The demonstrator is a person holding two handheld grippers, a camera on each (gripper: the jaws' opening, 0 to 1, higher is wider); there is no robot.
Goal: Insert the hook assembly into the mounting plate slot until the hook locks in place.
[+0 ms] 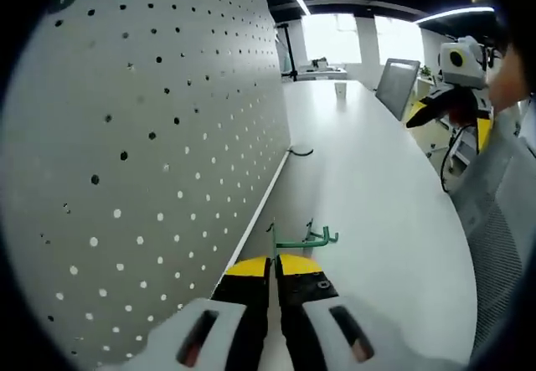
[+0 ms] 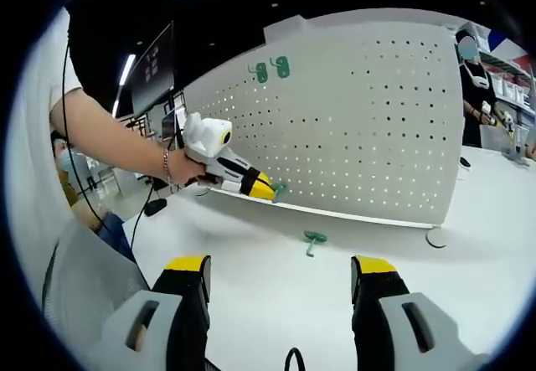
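In the left gripper view my left gripper [image 1: 274,269] has its yellow-tipped jaws shut on a green wire hook [image 1: 306,239], low over the white table and close to the foot of the white pegboard [image 1: 167,136]. The right gripper view shows that left gripper [image 2: 266,189] in a person's hand, with the green hook [image 2: 280,188] at its tip against the bottom of the pegboard [image 2: 377,120]. My right gripper [image 2: 280,275] stands open over the table with nothing between its jaws. A second green hook [image 2: 314,241] lies on the table in front of the board.
A black hook [image 1: 300,151] lies by the board's base farther along. Two green pieces [image 2: 270,69] hang high on the board. A black wire loop [image 2: 293,358] sits near my right jaws. A grey chair [image 1: 395,82] and the right gripper [image 1: 456,95] are at the table's far side.
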